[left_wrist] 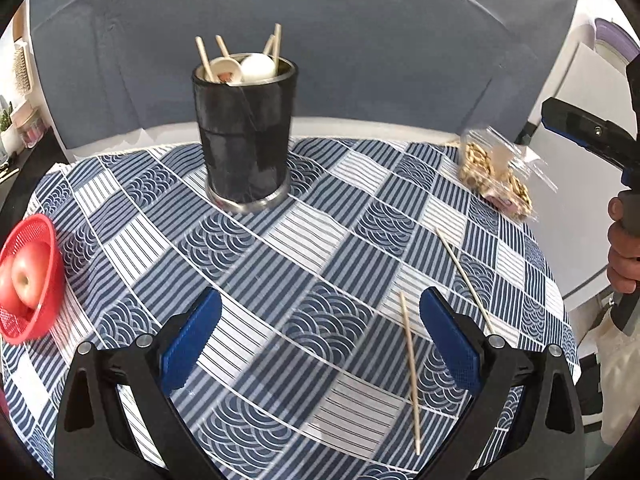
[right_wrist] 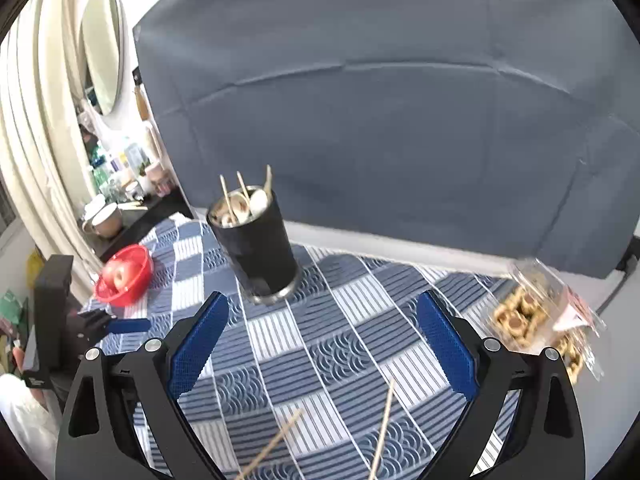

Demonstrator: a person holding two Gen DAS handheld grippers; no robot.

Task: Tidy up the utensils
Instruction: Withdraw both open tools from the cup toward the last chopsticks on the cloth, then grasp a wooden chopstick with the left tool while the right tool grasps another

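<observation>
A black utensil cup (left_wrist: 245, 132) stands at the far middle of the table and holds several chopsticks and two white spoons (left_wrist: 258, 67). It also shows in the right wrist view (right_wrist: 256, 246). Two loose chopsticks lie on the cloth: one (left_wrist: 411, 372) just inside my left gripper's right finger, the other (left_wrist: 464, 278) further right. In the right wrist view they lie below my gripper, one (right_wrist: 383, 428) and the other (right_wrist: 272, 446). My left gripper (left_wrist: 320, 304) is open and empty above the cloth. My right gripper (right_wrist: 322, 308) is open and empty, raised above the table.
A blue patterned tablecloth (left_wrist: 320, 240) covers the round table. A red basket (left_wrist: 30, 280) with apples sits at the left edge. A clear bag of snacks (left_wrist: 494, 176) lies at the far right. A grey sofa (left_wrist: 320, 40) stands behind.
</observation>
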